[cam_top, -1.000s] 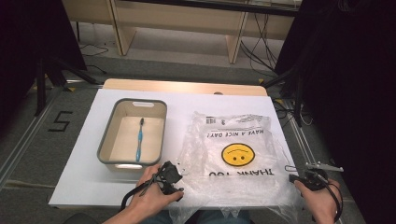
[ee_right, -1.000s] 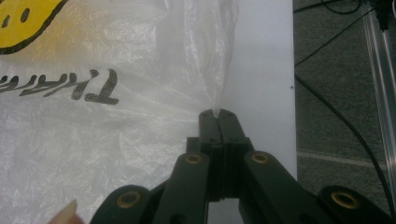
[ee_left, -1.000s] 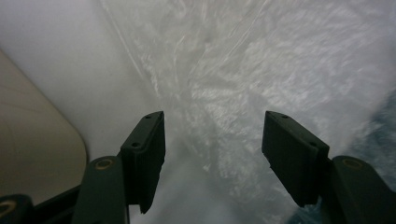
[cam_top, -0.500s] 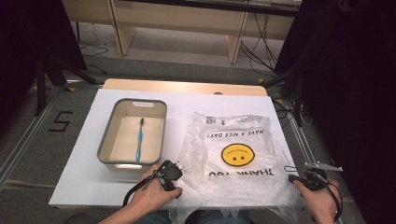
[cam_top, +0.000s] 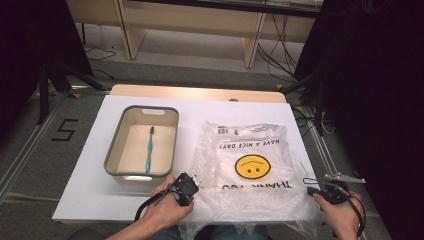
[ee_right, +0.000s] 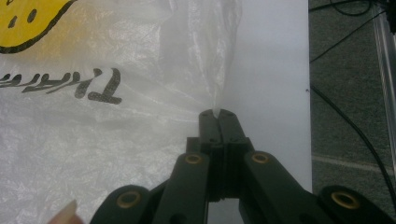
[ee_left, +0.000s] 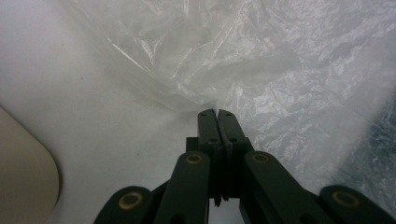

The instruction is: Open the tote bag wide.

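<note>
Clear plastic bag [cam_top: 247,170] spread flat on the near right part of the white table [cam_top: 85,195], printed with a yellow smiley face [cam_top: 253,166] and black lettering, all upside down from the person's side; crinkled near edge hanging slightly over the table's front. Left near corner of the bag pinched by the left gripper [cam_top: 186,189], held in the left hand [cam_top: 165,207]; in the left gripper view, jaws pressed together, having just been closing, with a fold of the thin film [ee_left: 187,88] gathered right at the tips of that gripper [ee_left: 217,112]. Right near corner caught the same way by the right gripper [cam_top: 320,191] in the right hand [cam_top: 345,220] at the table's right edge; in the right gripper view, jaws tight together on a twisted strip of plastic [ee_right: 217,70] rising from the tips [ee_right: 217,112], lettering [ee_right: 70,86] and part of the yellow face [ee_right: 28,14] just beyond to the left, dark floor with cables [ee_right: 350,70] past the table edge. Just left of the bag, apart from it, a grey-rimmed beige tub [cam_top: 115,155] with a blue toothbrush [cam_top: 149,150] lying lengthwise inside, bristle end toward the far wall. Farther out, wooden shelving legs [cam_top: 127,30] and black cables [cam_top: 280,45] on the floor, and a taped number five [cam_top: 65,131] left of the table
</note>
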Tool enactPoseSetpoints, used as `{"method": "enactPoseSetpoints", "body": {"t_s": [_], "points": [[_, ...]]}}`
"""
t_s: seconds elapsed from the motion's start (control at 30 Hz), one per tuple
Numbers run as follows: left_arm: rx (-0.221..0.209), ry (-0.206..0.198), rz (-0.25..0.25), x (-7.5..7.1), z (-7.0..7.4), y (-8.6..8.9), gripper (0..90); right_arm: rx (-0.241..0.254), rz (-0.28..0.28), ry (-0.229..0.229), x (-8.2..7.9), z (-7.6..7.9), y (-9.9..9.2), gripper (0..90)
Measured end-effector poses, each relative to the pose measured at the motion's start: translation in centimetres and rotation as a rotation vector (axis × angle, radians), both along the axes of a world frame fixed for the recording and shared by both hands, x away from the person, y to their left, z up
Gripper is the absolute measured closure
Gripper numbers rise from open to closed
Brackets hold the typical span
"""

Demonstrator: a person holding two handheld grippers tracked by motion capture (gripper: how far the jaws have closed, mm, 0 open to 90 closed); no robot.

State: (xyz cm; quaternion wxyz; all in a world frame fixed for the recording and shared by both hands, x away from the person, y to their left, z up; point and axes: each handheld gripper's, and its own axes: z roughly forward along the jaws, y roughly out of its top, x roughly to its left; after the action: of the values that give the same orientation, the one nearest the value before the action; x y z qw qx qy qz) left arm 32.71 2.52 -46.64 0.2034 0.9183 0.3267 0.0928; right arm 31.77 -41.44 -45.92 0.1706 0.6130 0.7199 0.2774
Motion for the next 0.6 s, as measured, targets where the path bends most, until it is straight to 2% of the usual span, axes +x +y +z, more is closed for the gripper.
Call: {"method": "enactPoseSetpoints", "body": {"t_s": [0.13, 0.23, 0.27, 0.3, 0.33, 0.47, 0.6], "points": [[-0.008, -0.037, 0.001, 0.7, 0.7, 0.2, 89.6, 0.0, -0.001, -0.004, 0.0, 0.1, 0.0, 90.0], [-0.024, -0.081, 0.014, 1.3, 1.5, 0.1, 89.6, -0.001, 0.0, -0.009, 0.0, 0.2, 0.0, 90.0], [-0.024, -0.081, 0.014, 1.3, 1.5, 0.1, 89.7, -0.001, 0.0, -0.009, 0.0, 0.2, 0.0, 90.0], [-0.025, -0.1, 0.02, 1.7, 1.9, 0.1, 89.7, 0.005, -0.002, -0.025, 0.0, 0.3, 0.0, 90.0], [-0.025, -0.117, 0.026, 2.0, 2.4, 0.1, 89.7, 0.01, -0.009, -0.021, 0.0, 0.4, 0.0, 90.0], [-0.034, -0.135, 0.038, 2.5, 3.0, -0.1, 89.7, 0.014, -0.012, -0.047, 0.0, 0.6, 0.1, 90.0], [-0.033, -0.172, 0.07, 4.1, 4.0, -0.1, 89.7, 0.016, -0.017, -0.07, 0.1, 0.7, 0.2, 90.0]]}}
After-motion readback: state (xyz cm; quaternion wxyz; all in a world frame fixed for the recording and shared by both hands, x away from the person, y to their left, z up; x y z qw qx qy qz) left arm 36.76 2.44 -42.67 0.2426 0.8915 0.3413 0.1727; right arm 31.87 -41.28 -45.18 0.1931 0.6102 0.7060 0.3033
